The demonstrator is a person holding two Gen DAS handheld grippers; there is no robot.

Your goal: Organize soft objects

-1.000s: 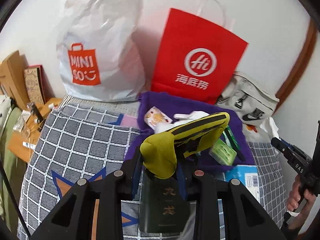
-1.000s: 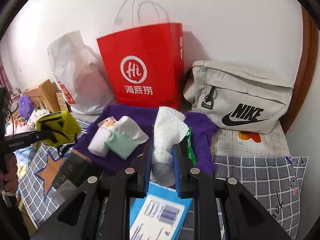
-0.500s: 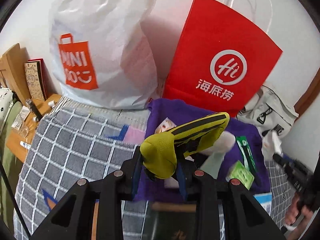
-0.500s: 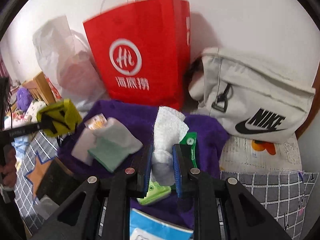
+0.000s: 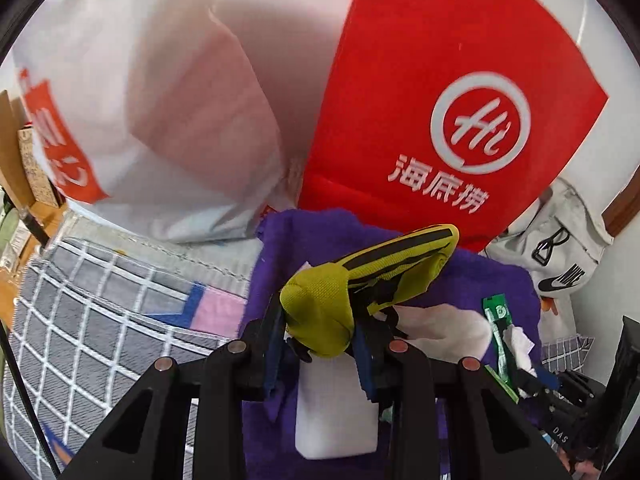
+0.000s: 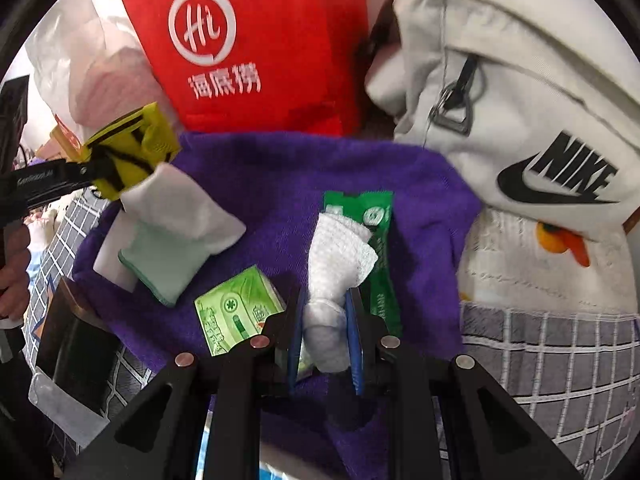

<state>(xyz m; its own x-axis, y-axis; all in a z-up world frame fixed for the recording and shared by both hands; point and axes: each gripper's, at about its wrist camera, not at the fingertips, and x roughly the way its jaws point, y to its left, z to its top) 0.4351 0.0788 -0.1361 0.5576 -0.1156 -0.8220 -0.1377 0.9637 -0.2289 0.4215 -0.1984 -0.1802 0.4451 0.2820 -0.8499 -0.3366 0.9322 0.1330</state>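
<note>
Left wrist view: left gripper (image 5: 320,344) clamped on a yellow-and-black fabric piece (image 5: 360,284), pinched at its rounded near end, the striped far end jutting up and to the right above a purple towel (image 5: 480,280). Under the jaws, flat on the towel, a white block (image 5: 336,412); to the right, a white cloth (image 5: 440,320) and a green sachet (image 5: 498,332) on the same towel. Behind, upright against the wall, a red paper bag (image 5: 440,80) and a white plastic bag (image 5: 140,100), blurred; a grey Nike pouch (image 5: 560,256) at far right. Grey checked bedspread (image 5: 100,300) to the left of the towel. Right wrist view: right gripper (image 6: 326,340) clamped on a rolled white textured cloth (image 6: 336,264), lower end squeezed between the blue pads, upper end fanned out over the long green sachet (image 6: 376,248). Purple towel (image 6: 260,176) spread beneath, carrying a folded white cloth (image 6: 184,208) on a pale green one (image 6: 160,264), beside a green tissue pack (image 6: 236,308) just left of the jaws. At left edge, the other gripper with the yellow-and-black piece (image 6: 128,152) above the towel's corner, a hand (image 6: 12,264) below it. Red bag (image 6: 248,40) and Nike pouch (image 6: 520,120) touching the towel's far edge.
</note>
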